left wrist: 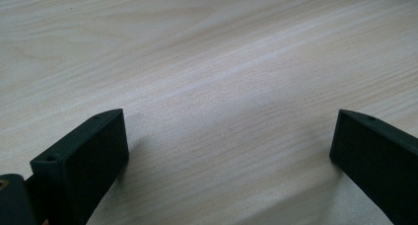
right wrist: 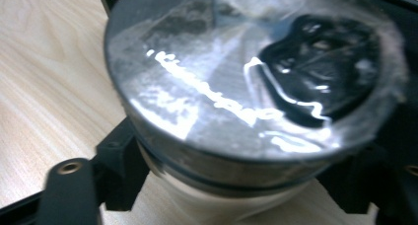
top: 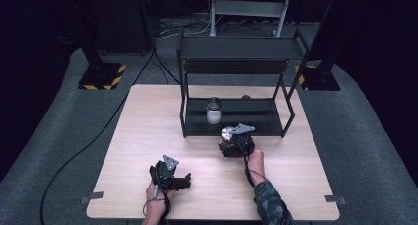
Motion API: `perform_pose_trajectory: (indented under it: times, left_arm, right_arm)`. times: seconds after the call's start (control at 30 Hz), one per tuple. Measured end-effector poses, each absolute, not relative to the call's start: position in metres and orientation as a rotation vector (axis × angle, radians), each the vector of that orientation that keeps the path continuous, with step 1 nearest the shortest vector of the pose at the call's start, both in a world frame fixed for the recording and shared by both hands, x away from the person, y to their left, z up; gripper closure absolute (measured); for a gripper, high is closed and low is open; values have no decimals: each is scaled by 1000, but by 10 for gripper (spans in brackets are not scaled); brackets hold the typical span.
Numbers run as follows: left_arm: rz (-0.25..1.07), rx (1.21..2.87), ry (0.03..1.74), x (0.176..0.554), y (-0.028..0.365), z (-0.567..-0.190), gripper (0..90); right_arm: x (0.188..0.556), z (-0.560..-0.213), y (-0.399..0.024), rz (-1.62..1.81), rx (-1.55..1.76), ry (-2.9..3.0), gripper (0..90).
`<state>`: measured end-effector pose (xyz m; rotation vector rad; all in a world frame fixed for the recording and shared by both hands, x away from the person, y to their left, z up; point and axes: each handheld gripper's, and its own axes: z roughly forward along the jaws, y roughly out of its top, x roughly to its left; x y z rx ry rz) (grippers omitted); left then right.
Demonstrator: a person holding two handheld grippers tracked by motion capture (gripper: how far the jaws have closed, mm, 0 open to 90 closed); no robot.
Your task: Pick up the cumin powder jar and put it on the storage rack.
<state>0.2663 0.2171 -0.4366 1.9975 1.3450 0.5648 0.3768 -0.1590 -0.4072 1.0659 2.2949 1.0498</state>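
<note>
One jar (right wrist: 246,111) sits clamped between right tongs (right wrist: 236,185).

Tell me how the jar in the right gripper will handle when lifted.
The jar looks rigid, and its smooth rounded wall may slip or twist between the right gripper jaws. The wide shiny metal lid sits above the grip, so it could tip. If glass, it's probably fragile.

Black hand-held gripper (top: 173,178) with grey plate; seemingly camouflage sleeve (top: 270,203).

A lab-like recording space: wooden table (top: 148,136), black metal rack (top: 236,62), grey carpet (top: 49,151), hazard-striped stand bases (top: 102,80).
</note>
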Motion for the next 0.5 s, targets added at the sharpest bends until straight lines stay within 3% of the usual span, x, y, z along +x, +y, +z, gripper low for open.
perform_pose_trajectory:
  times: [0.5]
  left_arm:
    - [566, 1998, 1344, 266, 217, -437, 11]
  right_arm:
    - [375, -409, -164, 1061, 1076, 2288, 301]
